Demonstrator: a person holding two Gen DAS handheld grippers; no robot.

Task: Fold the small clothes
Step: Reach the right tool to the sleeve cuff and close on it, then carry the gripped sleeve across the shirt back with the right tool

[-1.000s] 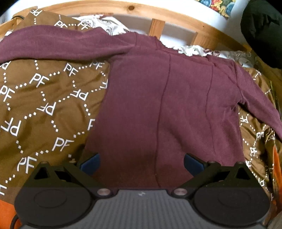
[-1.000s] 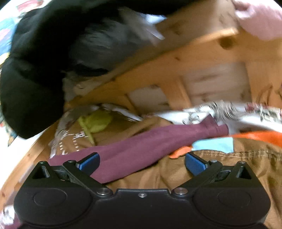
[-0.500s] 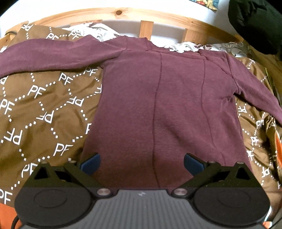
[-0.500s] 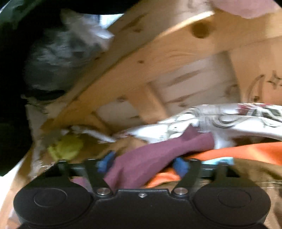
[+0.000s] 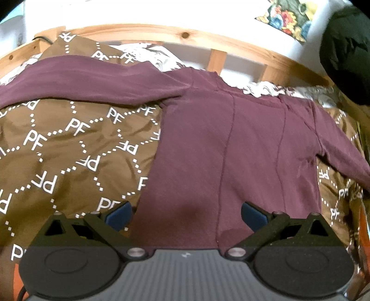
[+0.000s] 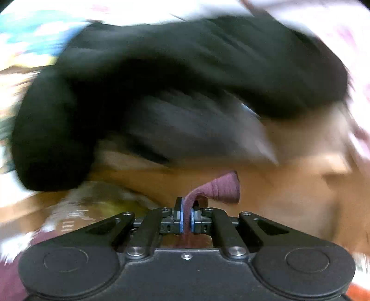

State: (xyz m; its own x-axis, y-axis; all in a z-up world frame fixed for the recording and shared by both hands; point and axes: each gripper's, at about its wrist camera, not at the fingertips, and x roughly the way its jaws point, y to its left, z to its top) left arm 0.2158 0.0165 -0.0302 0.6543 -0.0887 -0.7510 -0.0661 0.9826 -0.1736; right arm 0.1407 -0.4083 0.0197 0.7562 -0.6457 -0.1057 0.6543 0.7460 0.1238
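Maroon sweater spread flat on a bed, its body running from the near edge up to the wooden headboard. We see it lying on a brown bedspread printed with white "PF" letters and dotted diamonds. One sleeve stretches out toward the left edge of the bed, just below the headboard; the other sleeve runs off toward the right edge and out of the left wrist view. Two long seams run down the body of the sweater from collar to hem. A patterned white pillow shows between the collar and the headboard slats.

Our left gripper hangs over the sweater's hem at the near edge of the bed, its blue-padded fingers spread wide, one over the bedspread just beside the hem and the other over the maroon cloth. Nothing sits between them, and we cannot tell whether they touch the fabric.

Our right gripper has its fingers pressed together, pinching the sleeve cuff. The ribbed end of the cuff stands up out of the blue pads and flops to the right. Everything beyond it is heavily blurred: we make out a large black garment across the upper part of the right wrist view and tan wood tones beneath it, but little else. In the left wrist view the same dark bulk sits past the right end of the headboard, below a colourful picture on the white wall.
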